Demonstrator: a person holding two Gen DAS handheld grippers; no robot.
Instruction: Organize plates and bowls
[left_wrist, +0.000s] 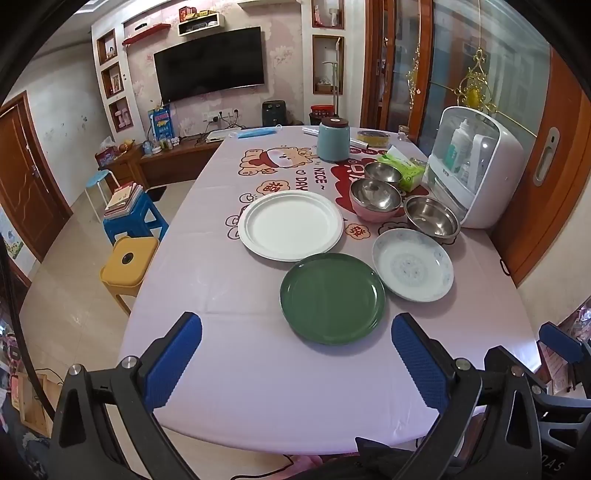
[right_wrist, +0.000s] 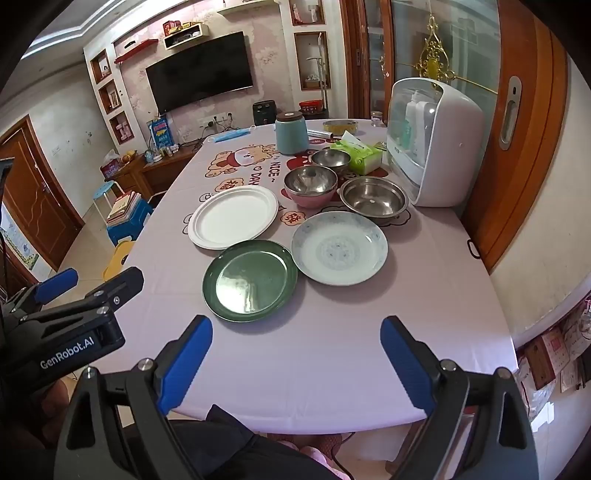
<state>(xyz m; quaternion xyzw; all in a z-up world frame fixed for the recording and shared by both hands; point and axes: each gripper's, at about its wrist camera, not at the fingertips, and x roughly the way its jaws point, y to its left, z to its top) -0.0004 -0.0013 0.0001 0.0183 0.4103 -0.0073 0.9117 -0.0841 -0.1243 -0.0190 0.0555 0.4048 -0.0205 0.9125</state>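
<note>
The dishes are found spread over the far-right part of the table (left_wrist: 258, 387), none stacked yet. Nearest the tongs lies the green plate (left_wrist: 332, 297), flat on the cloth, straight ahead of the left gripper (left_wrist: 295, 354) and slightly to its right; seen from the right gripper (right_wrist: 295, 354), the same plate (right_wrist: 250, 279) lies ahead and to the left. Being round, it offers no long axis, so only the near rim matters for approach. The left gripper is judged the nearer, its right finger pad (left_wrist: 417, 362) being close to that rim though apart from it.

Just beyond and to the left, the white plate (left_wrist: 290, 224) is seen almost touching the green one; to the right sits the blue-patterned plate (left_wrist: 412, 268), close beside the green rim. Behind these stand three steel bowls: a wide one (left_wrist: 432, 218) by the white cabinet (left_wrist: 476, 162), a pink-sided one (left_wrist: 375, 199), and a small one (left_wrist: 383, 172) near the tissue pack (left_wrist: 404, 168).

Both tongs are held wide, with nothing between the pads, poised low over the near table edge and aimed forward side by side. A first pick of the green plate is judged likely, and a tilt toward its rim would be needed
</note>
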